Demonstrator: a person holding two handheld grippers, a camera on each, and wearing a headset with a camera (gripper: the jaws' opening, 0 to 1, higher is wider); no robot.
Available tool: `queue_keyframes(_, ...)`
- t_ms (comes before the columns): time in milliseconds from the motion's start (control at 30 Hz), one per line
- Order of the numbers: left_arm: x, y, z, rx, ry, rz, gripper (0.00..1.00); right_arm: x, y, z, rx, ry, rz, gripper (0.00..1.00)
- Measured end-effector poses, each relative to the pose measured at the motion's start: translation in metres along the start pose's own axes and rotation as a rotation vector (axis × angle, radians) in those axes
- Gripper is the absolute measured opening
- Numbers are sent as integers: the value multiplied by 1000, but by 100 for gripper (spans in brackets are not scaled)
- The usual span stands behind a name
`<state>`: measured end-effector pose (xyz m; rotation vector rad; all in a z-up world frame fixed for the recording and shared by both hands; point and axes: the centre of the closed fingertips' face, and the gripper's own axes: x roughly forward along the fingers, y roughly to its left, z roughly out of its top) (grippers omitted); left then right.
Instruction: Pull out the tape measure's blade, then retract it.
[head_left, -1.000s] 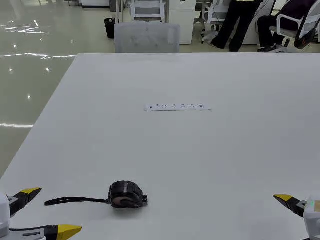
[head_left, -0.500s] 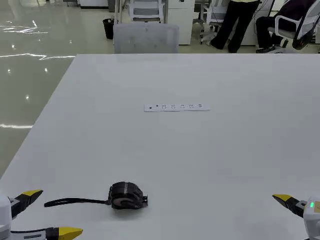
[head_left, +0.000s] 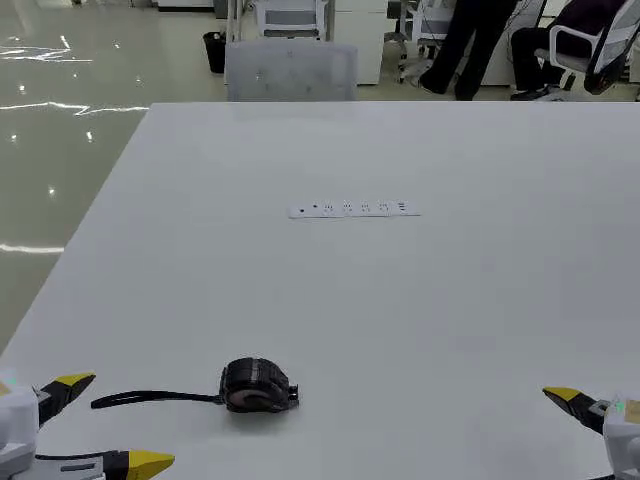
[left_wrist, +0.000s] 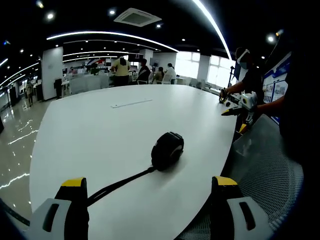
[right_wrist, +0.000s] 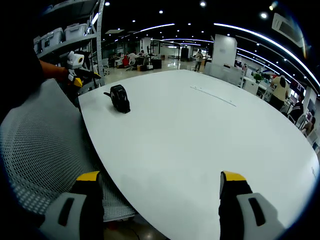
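Lying on the table (head_left: 400, 300), the tape measure (head_left: 255, 386) points its strap (head_left: 150, 399) at the left gripper (head_left: 118, 421). It and the right gripper (right_wrist: 160, 177) have jaws wide apart.

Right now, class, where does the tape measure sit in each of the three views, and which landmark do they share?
Head view: the tape measure lies low and left of centre on the white table, its strap trailing left.
Left gripper view: just right of centre, strap running toward the camera.
Right gripper view: upper left, near the table's edge.
Shared landmark: the white power strip, farther along the table.
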<state>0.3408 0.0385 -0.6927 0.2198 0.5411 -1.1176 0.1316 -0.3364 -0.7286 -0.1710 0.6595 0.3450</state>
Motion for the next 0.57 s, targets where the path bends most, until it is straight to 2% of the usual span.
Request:
queue_keyframes(133, 4, -3, 4, 8, -4, 4, 100, 0, 3, 0, 23, 0, 4, 99)
queue_keyframes(200, 5, -4, 3, 32, 23, 9, 100, -1, 3, 1, 51, 0, 3, 99)
queue_keyframes(267, 6, -7, 5, 22, 26, 17, 100, -2, 2, 4, 72, -3, 0, 100)
queue_keyframes(333, 6, -11, 13, 17, -23, 22, 100, -2, 1, 7, 65, -7, -5, 100)
queue_keyframes(367, 5, -13, 14, 20, -34, 22, 100, -1, -1, 8, 61, -3, -6, 100)
queue_keyframes(433, 4, -14, 13, 15, -38, 26, 100, 0, -1, 10, 69, 2, -1, 100)
queue_keyframes(567, 1, -10, 8, -10, -44, 46, 100, 0, -8, 12, 73, 13, -26, 100)
